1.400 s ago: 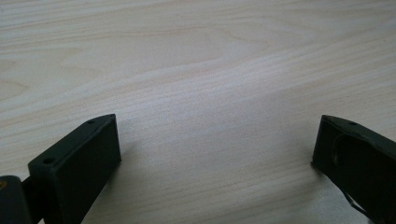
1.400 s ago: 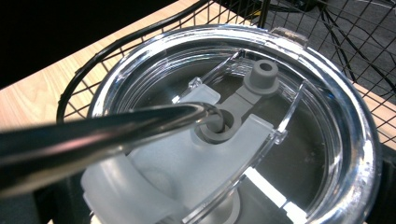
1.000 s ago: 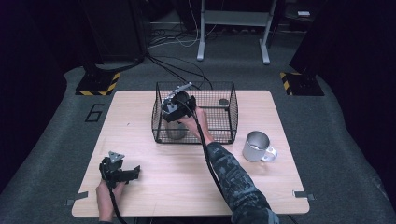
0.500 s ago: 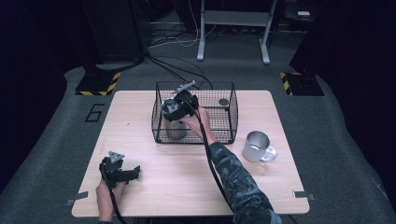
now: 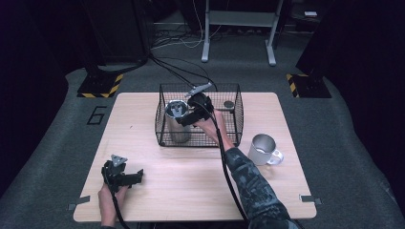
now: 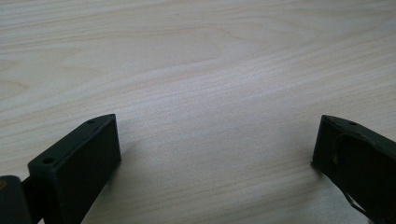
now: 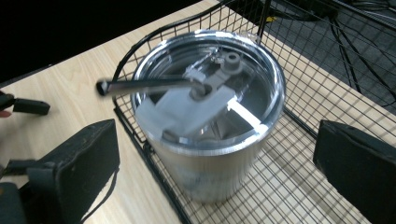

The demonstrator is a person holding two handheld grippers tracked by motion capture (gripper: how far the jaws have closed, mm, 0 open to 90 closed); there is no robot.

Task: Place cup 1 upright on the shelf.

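While nobody's told me what the goal is, here's my read from across the room:

Right gripper (image 5: pixel 184 120): hovering inside the wire basket (image 5: pixel 236 121), jaws spread wide with nothing between them, aimed down at the steel tumbler (image 7: pixel 210 116).

Tumbler: standing upright in the basket's left end, clear lid on, some kind of handled tool or lever lying across the lid. Can't tell what that piece is exactly.

What changed: honestly not much. Over the last second the right hand has crept a touch closer to the tumbler and that's it. Tumbler hasn't budged.

Left gripper (image 5: pixel 138 175): parked low on the table (image 5: pixel 286 191) near the front left corner, jaws apart, holding nothing, just bare wood under it.

Other stuff: a metal mug (image 5: pixel 263 149) sits outside the basket to the right, and a small round dark thing (image 5: pixel 229 104) lies in the basket's far right corner.

My guess: he's lining up to grab the tumbler, grip not started yet.
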